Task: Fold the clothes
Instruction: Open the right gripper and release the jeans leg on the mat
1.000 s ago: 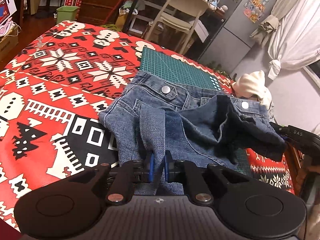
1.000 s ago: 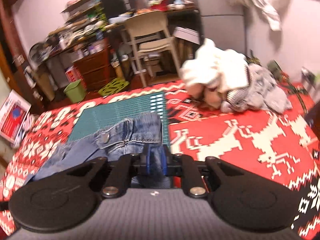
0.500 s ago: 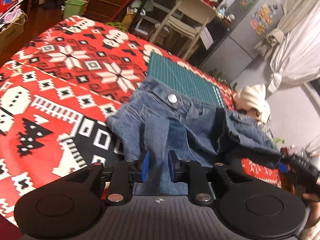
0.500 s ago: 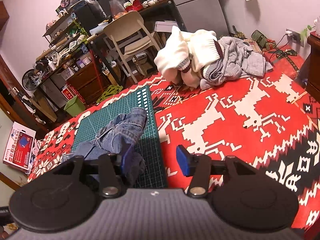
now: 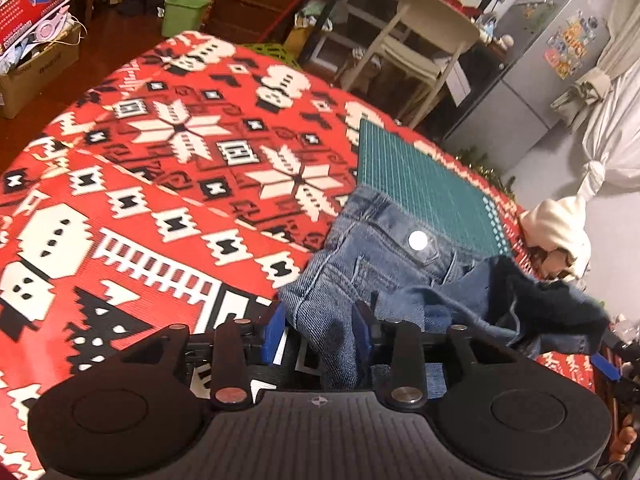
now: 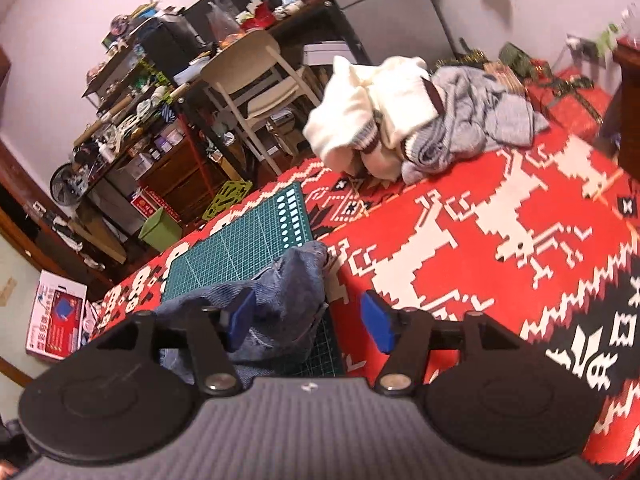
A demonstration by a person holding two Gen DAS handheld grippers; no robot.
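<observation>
Setting: a red patterned cloth (image 5: 168, 184) is covering the table, with a green mat (image 5: 424, 184) lying on it.
Jeans: small denim jeans (image 5: 384, 256) are lying crumpled, partly on the mat, partly on the cloth.
Left gripper (image 5: 319, 334): its jaws are standing apart around a hanging denim fold, not pinching it.
Right gripper (image 6: 308, 322): its jaws are gaping wide, gripping nothing; denim is sitting beside the left pad.
Handling: the denim is looking soft yet thick and fairly heavy, unlikely to slip; the waistband near the snap button (image 5: 417, 239) is probably offering the firmest hold.
Pile: other clothes (image 6: 404, 120) are waiting at the far edge.
</observation>
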